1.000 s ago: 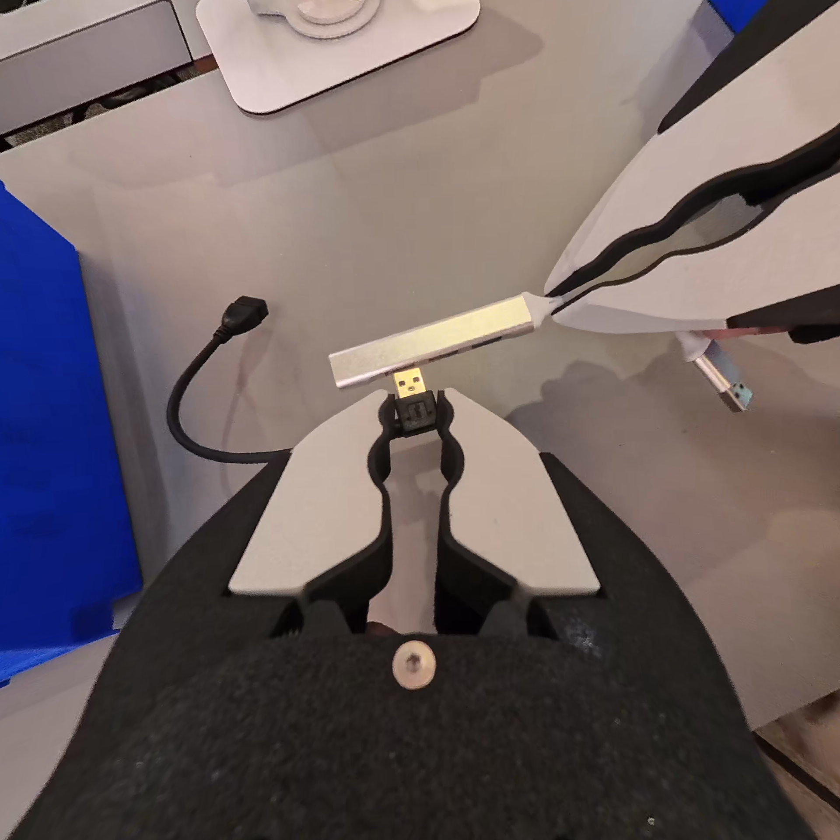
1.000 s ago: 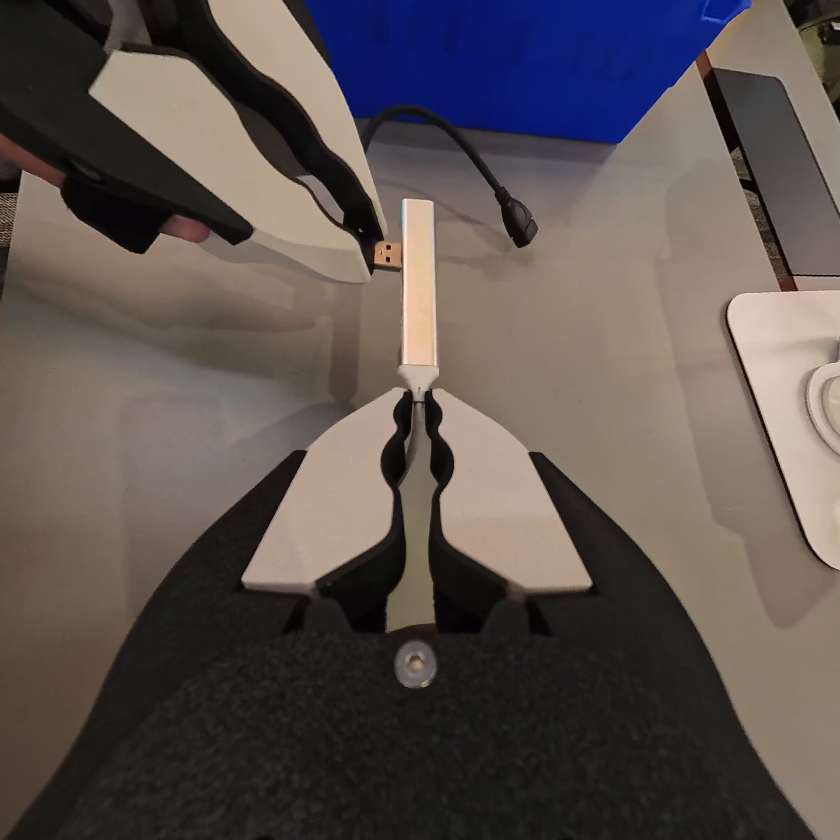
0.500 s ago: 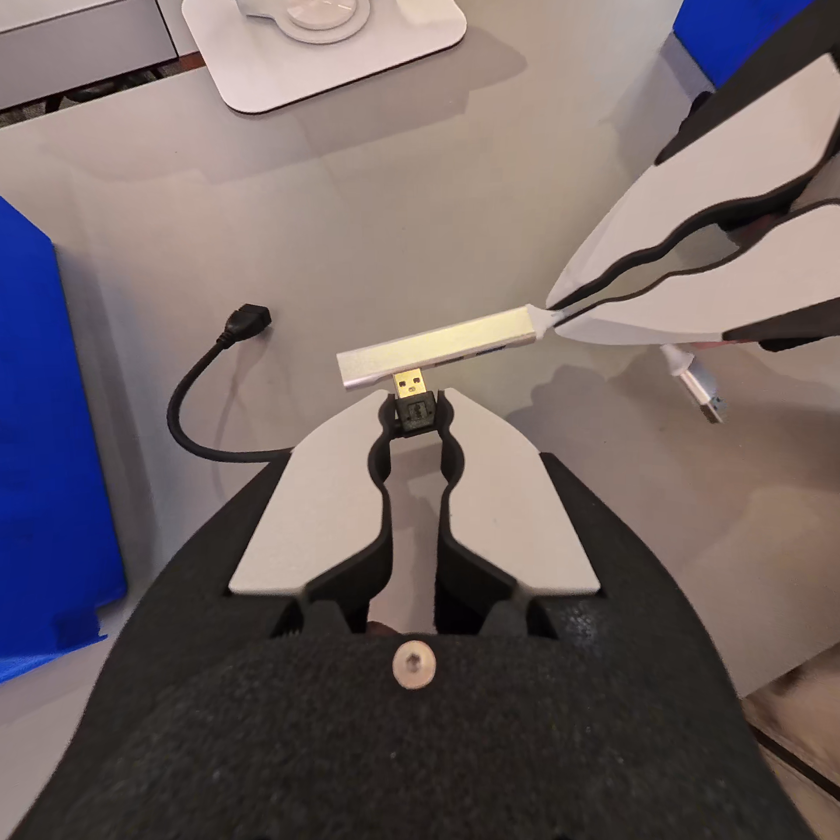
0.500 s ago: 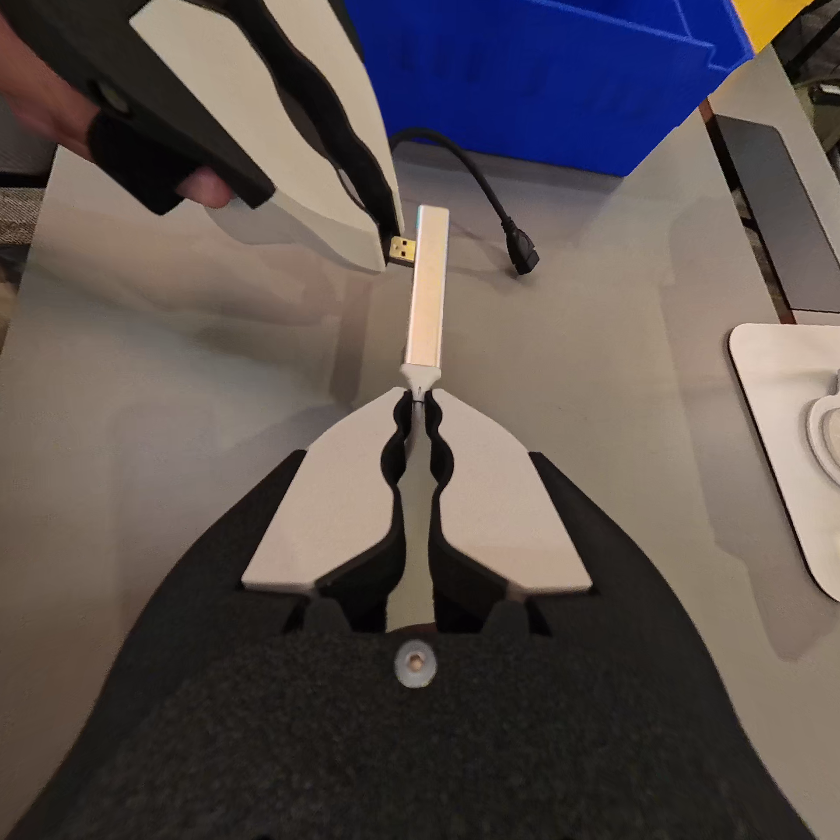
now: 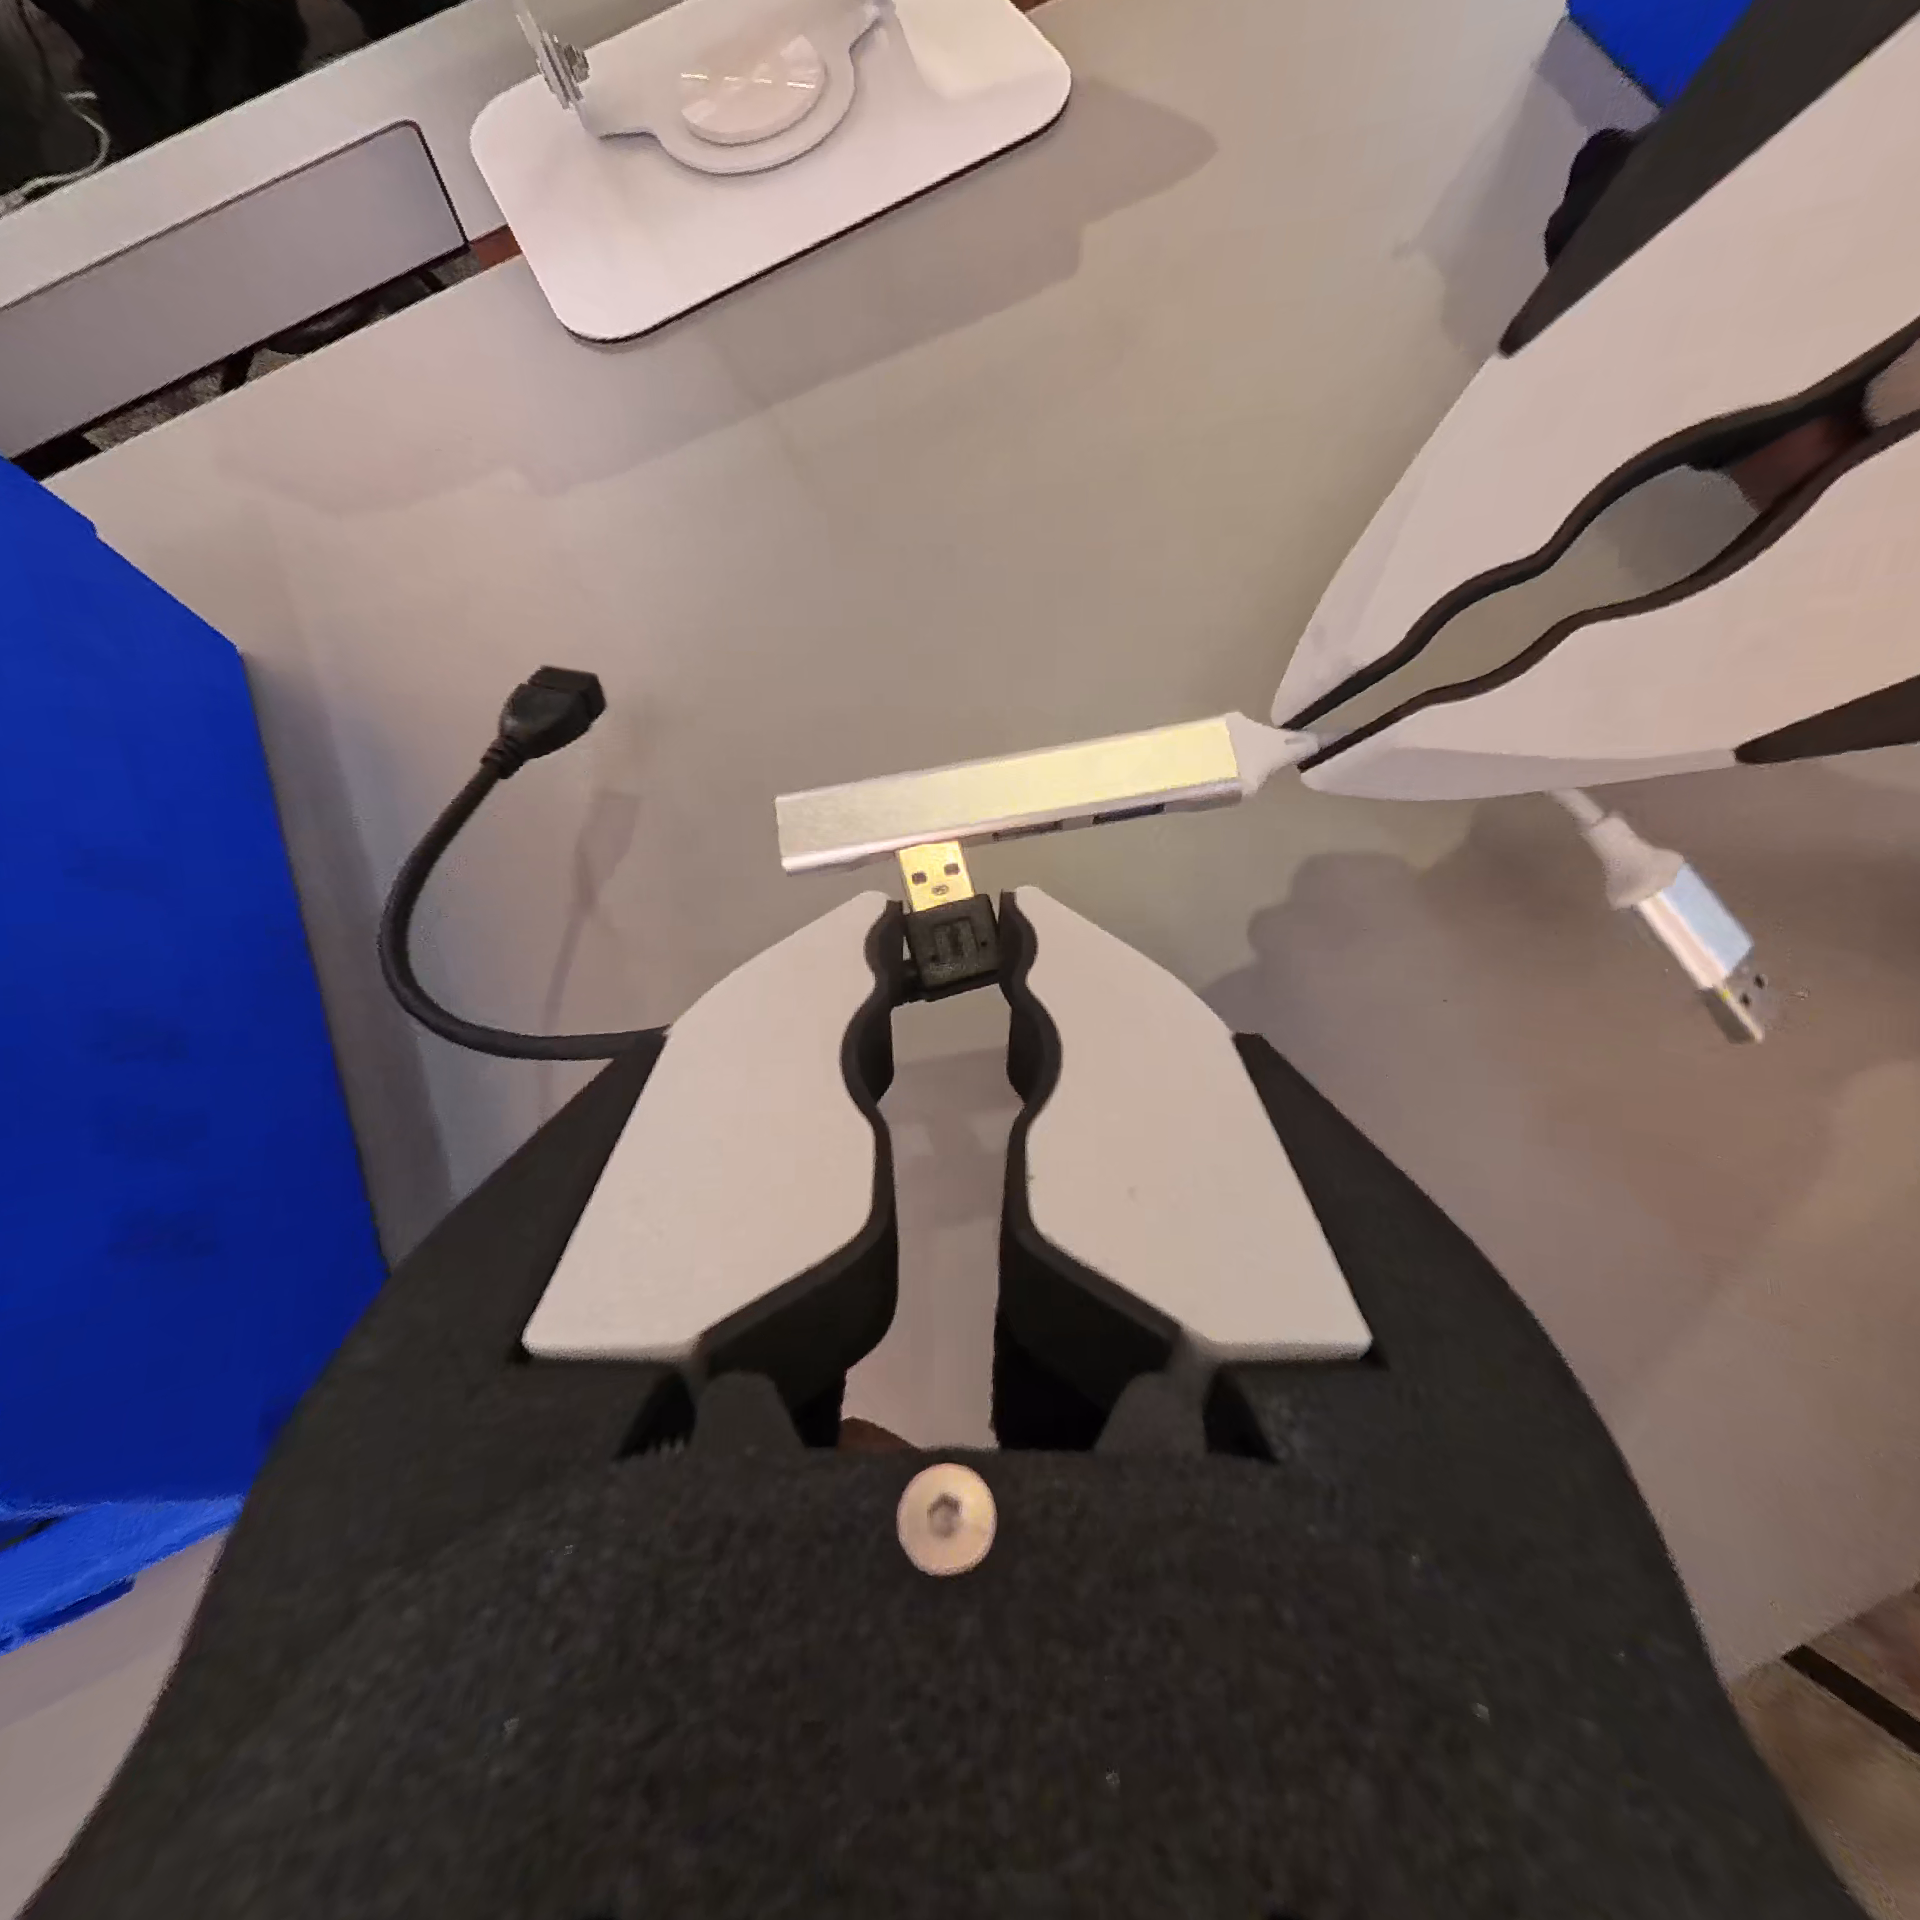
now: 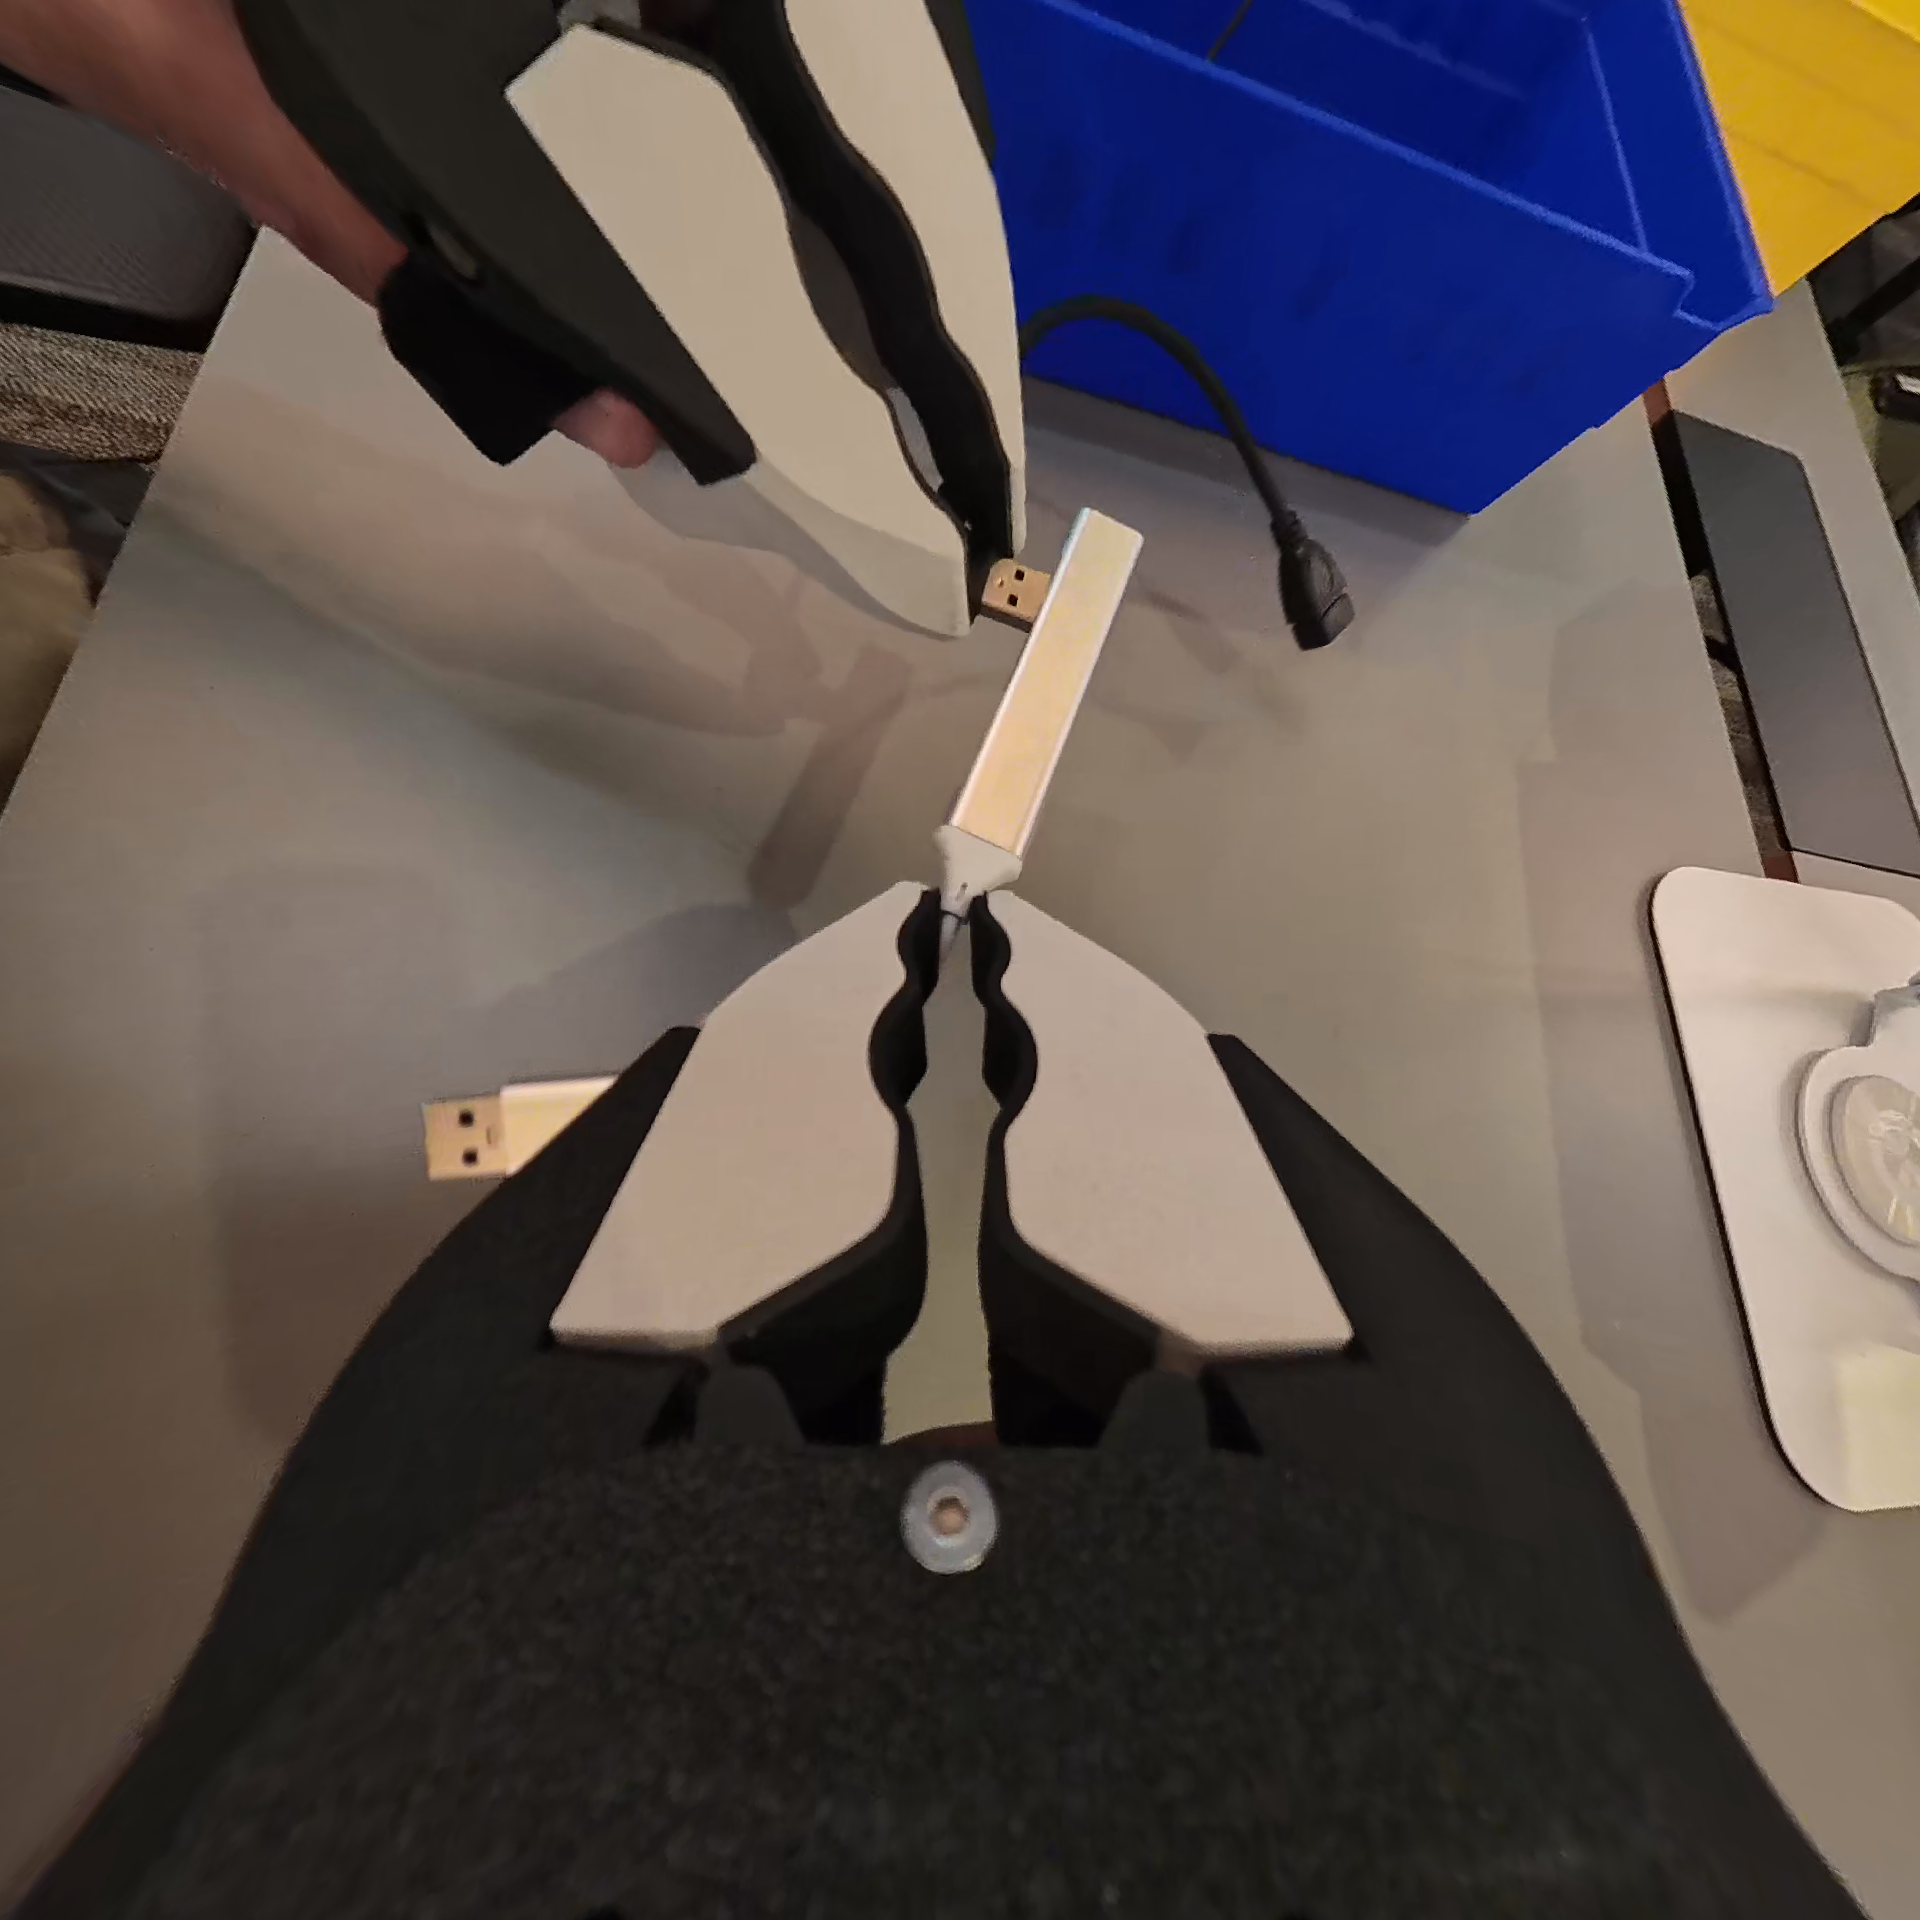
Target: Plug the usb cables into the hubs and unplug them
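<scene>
While the plug waits: the gold metal USB plug with a black plastic body [image 5: 937,878] sits in the middle of the left wrist view, its tip right at the side of the hub, touching it or almost in.
Hub: the long thin silver metal USB hub [image 5: 1013,784] lies across the middle of that view, held up off the table; its long way runs left to right, crossing the plug.
Ports: small slots show on the hub's near side, just right of the plug.
Which way to go: the plug points straight ahead from the left gripper [image 5: 951,940] into the hub's side, so I think a short push forward is what the plug needs.
Left gripper: closed tight on the plug's black body.
Right gripper: the right gripper [image 6: 961,904] is pinched on the white cable end of the hub, in the middle of its own view.
Nearer one: the left gripper is closest to the ports.
Black cable: the black cable [image 5: 436,935] bends off to the left, its other black end [image 5: 551,701] lying on the grey table [image 5: 1039,468].
Hub's own plug: a silver plug [image 5: 1688,940] hangs at the right.
Bins: a blue plastic bin [image 6: 1351,208] at the top of the right wrist view holds a thin dark wire; I cannot tell what else.
White tray: a flat white tray [image 5: 935,156] at the top holds a round clear thing.
</scene>
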Action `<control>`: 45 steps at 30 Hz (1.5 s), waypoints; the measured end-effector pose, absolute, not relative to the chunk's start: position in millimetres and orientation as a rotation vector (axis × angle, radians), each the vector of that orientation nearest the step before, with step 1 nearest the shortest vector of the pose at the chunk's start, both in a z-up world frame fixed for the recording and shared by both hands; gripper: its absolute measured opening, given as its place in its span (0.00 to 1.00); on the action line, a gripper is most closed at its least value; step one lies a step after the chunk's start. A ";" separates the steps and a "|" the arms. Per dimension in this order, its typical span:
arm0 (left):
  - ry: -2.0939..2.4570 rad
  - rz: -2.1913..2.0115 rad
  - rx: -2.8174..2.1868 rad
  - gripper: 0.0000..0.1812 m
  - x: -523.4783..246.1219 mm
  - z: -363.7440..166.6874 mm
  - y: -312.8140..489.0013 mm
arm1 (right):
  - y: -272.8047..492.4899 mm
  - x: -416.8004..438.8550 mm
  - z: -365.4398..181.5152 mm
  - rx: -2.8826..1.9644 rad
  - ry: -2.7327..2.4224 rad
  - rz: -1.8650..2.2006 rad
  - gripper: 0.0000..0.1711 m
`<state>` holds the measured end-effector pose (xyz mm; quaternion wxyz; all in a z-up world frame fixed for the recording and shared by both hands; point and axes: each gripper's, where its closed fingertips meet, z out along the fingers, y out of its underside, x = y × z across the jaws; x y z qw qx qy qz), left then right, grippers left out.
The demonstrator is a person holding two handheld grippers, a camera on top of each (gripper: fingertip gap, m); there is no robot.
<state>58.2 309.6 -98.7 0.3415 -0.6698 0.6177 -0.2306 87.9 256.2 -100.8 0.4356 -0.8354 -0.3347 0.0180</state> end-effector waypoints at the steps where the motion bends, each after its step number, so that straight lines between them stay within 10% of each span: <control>1: 1.609 -0.625 -1.750 0.09 58.4 -98.9 309.3 | 256.3 88.2 -99.9 -2.067 -0.842 0.035 0.03; 45: 1.601 -1.021 -1.699 0.09 59.1 -78.4 299.4 | 242.9 77.4 -75.6 -1.803 -0.739 0.356 0.03</control>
